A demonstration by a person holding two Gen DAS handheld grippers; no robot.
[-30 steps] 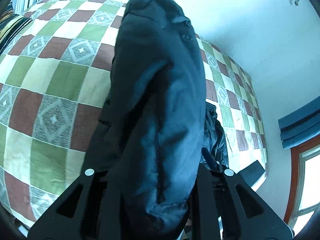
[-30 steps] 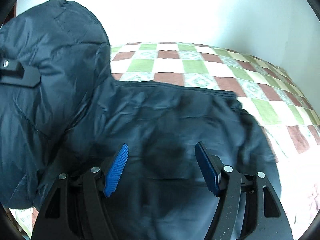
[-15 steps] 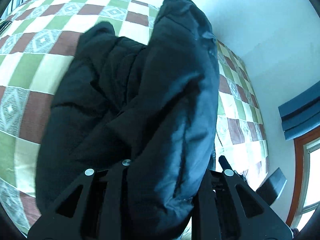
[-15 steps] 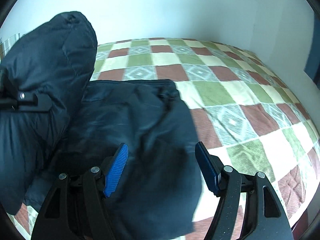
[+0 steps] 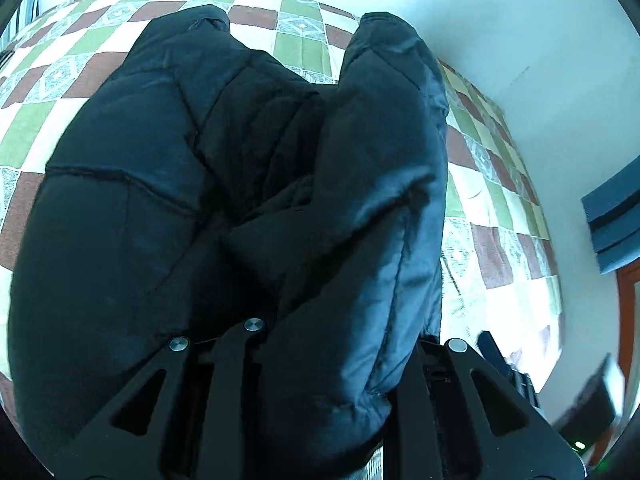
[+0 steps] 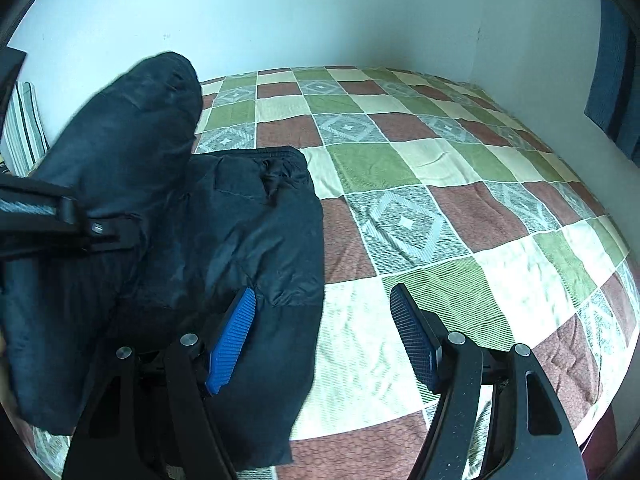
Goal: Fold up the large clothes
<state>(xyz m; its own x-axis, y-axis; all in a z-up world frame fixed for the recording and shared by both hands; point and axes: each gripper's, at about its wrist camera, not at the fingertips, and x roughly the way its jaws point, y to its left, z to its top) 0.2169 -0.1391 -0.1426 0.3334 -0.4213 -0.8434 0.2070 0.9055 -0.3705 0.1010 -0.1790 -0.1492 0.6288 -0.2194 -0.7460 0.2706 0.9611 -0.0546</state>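
A dark navy padded jacket (image 5: 160, 200) lies bunched on the checked quilt (image 6: 440, 200). My left gripper (image 5: 332, 360) is shut on a thick padded fold of it (image 5: 380, 200), which stands up over the rest of the garment and hides the fingertips. In the right wrist view the same lifted fold (image 6: 132, 128) rises at the left, with the left gripper (image 6: 80, 224) clamped across it. My right gripper (image 6: 320, 320) is open with nothing between its blue pads (image 6: 234, 336). Its left finger hangs over the jacket's right edge (image 6: 288, 280) and its right finger over bare quilt.
The bed runs along a white wall and into the far right corner. A striped pillow (image 6: 20, 132) sits at the far left. A blue curtain (image 5: 612, 220) and a wooden window frame (image 5: 628, 320) are on the right. Bare quilt spreads to the right of the jacket.
The left gripper has swung the held fold across and down over the rest of the jacket. The right gripper has slid right, off the jacket, so that much more quilt shows.
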